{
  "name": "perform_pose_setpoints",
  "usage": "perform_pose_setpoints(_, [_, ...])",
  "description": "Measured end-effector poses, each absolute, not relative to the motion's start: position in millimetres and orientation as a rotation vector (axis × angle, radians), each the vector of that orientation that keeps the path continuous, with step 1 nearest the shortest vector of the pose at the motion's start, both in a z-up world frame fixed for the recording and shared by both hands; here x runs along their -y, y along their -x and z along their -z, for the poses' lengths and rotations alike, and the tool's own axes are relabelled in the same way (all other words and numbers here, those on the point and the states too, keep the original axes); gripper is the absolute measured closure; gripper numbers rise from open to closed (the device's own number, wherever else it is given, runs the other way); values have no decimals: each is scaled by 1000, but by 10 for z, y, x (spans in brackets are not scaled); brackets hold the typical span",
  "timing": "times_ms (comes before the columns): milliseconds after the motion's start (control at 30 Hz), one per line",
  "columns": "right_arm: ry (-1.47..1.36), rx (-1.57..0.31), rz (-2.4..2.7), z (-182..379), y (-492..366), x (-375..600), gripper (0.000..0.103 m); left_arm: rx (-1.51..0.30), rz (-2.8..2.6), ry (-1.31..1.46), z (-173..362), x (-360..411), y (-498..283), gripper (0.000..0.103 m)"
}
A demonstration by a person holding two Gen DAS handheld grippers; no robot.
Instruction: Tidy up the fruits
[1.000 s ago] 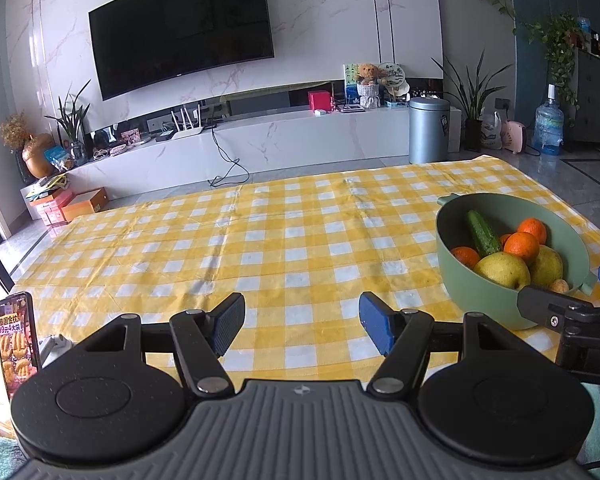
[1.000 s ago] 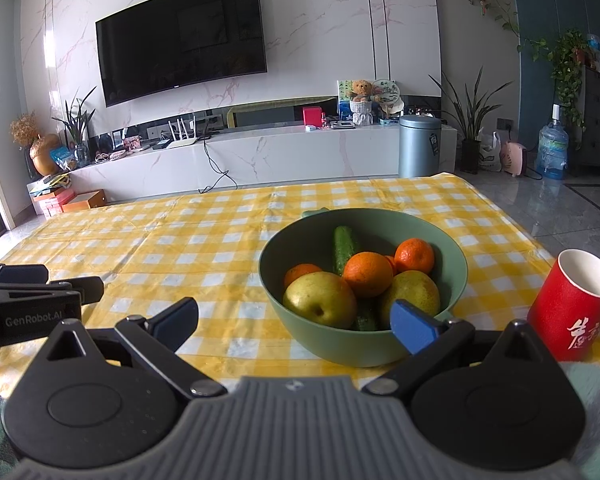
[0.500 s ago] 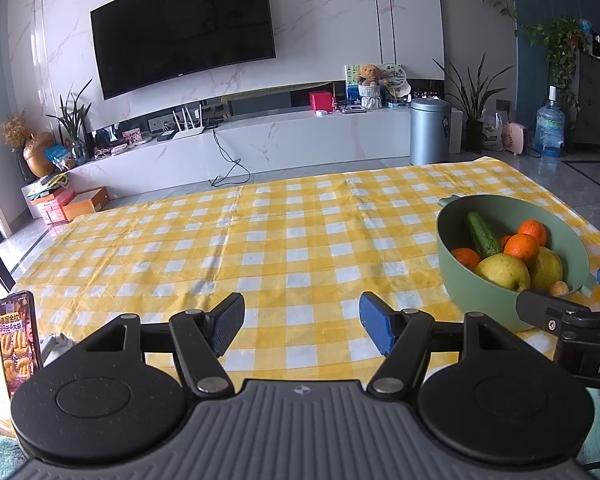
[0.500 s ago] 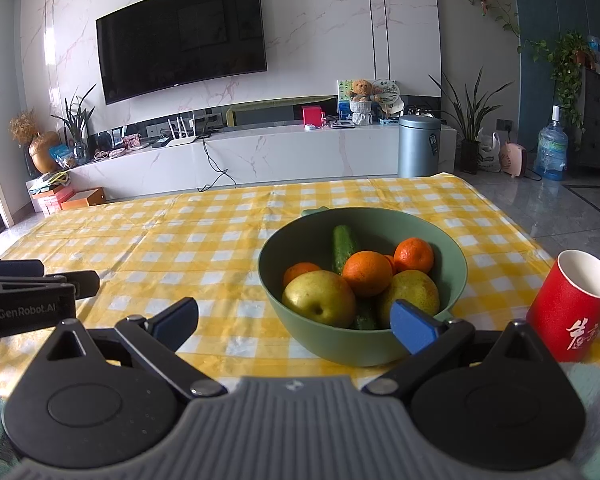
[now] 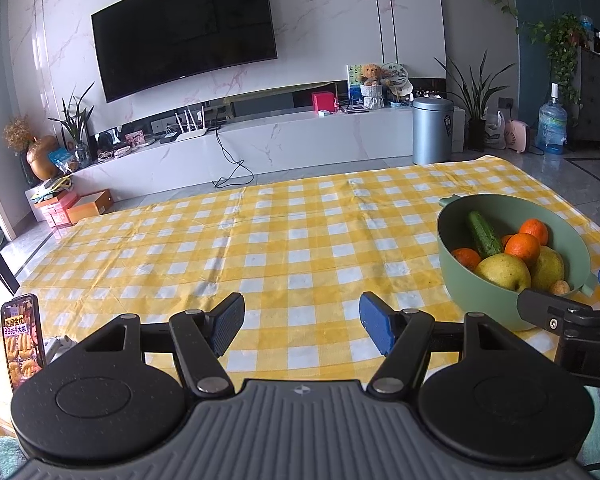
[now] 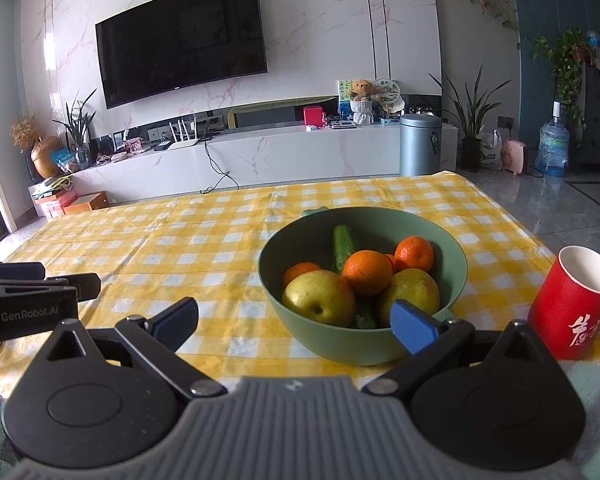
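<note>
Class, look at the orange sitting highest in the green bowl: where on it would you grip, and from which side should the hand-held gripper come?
Grip the top orange across its widest part, coming down from above. It sits on top of the pile in the bowl, so its upper half is clear, while pears and the bowl wall block a sideways approach. The right hand-held gripper, open and nearest, probably suits best.

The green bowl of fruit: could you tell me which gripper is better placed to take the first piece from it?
Probably the right. The right gripper is open and faces the bowl directly, with a pear just ahead. The left gripper, also open, points at bare tablecloth, the bowl off to its right.
</note>
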State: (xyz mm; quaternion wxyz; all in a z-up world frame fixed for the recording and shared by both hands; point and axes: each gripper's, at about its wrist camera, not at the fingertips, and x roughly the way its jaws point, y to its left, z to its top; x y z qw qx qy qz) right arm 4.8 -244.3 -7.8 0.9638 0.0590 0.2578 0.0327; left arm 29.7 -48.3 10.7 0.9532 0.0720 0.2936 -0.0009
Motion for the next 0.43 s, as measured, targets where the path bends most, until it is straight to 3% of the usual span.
perform_pose_setpoints(433, [-120, -525, -65, 67, -55, 2445, 4, -593, 10, -140, -100, 476, -267, 25])
